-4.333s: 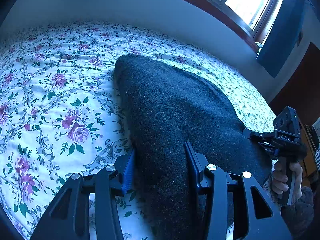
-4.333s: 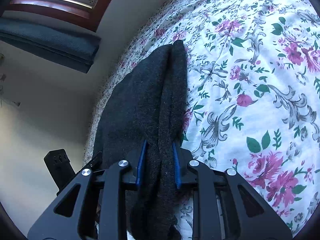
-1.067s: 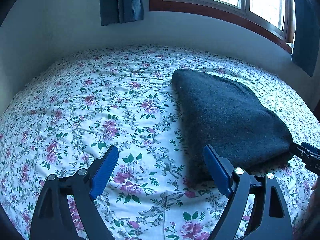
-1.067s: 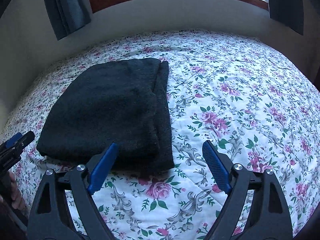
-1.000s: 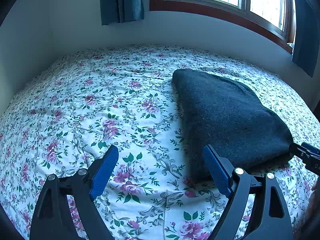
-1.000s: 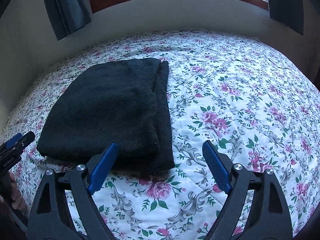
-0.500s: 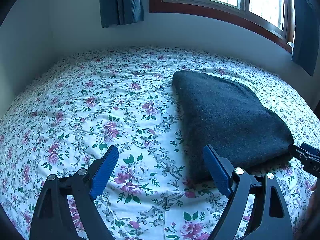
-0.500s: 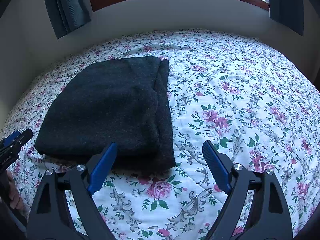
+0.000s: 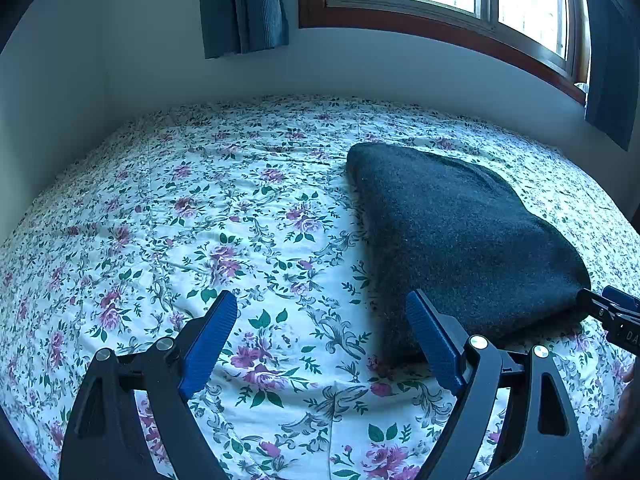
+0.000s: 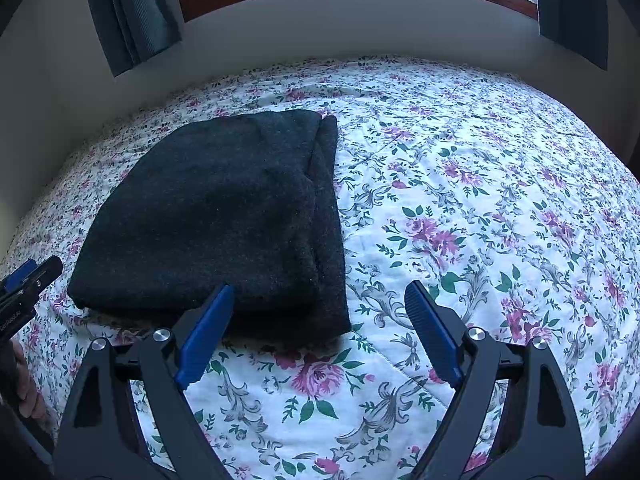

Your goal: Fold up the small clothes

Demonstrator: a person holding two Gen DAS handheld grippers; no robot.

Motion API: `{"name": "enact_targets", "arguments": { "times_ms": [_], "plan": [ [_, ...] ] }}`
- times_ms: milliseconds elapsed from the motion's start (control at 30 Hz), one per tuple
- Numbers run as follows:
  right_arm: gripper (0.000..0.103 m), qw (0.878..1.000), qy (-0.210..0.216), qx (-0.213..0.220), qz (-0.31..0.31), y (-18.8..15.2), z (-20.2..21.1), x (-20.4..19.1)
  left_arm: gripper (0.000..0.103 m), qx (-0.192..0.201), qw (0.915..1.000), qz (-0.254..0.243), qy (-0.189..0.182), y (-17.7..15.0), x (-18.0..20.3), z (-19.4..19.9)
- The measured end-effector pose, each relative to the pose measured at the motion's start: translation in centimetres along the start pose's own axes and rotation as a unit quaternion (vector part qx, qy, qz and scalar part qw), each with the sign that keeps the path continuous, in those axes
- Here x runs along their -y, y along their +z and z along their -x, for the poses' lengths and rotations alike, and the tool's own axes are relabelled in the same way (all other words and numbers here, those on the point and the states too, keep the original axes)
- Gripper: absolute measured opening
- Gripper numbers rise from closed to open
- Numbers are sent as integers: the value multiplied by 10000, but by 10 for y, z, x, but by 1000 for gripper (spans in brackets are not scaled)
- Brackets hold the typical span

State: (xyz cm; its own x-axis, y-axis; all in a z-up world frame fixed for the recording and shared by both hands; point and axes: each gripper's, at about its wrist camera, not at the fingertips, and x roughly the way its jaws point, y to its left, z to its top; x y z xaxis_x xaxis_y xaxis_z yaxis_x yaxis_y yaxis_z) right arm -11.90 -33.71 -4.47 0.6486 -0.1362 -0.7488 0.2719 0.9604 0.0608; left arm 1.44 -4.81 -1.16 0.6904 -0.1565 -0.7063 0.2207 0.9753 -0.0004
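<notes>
Nearest the left wrist camera, the left gripper (image 9: 322,338) hangs over the floral bedsheet (image 9: 200,240) with its blue fingers (image 9: 208,338) spread wide and released, nothing between them. The right gripper (image 10: 320,328) is likewise spread and empty above the sheet. The folded dark garment (image 10: 216,216) lies flat on the bed at about eleven o'clock from the right gripper and two o'clock from the left one, apart from both. Beyond, at twelve o'clock, stand the wall, blue curtains (image 9: 244,4) and a wood-framed window (image 9: 440,20).
</notes>
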Motion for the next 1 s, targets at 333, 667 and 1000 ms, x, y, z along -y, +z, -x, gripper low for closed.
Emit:
{"name": "enact_targets", "arguments": {
  "times_ms": [333, 667, 1000],
  "plan": [
    [87, 10000, 11, -17, -11, 1, -2, 2, 85, 8, 10000, -29, 46, -1, 1, -1],
    [87, 10000, 10, -37, 18, 1, -3, 1, 85, 22, 10000, 15, 84, 0, 1, 0],
    [87, 10000, 13, -41, 30, 1, -3, 1, 85, -17, 9999, -37, 100, -1, 4, -2]
  ]
}}
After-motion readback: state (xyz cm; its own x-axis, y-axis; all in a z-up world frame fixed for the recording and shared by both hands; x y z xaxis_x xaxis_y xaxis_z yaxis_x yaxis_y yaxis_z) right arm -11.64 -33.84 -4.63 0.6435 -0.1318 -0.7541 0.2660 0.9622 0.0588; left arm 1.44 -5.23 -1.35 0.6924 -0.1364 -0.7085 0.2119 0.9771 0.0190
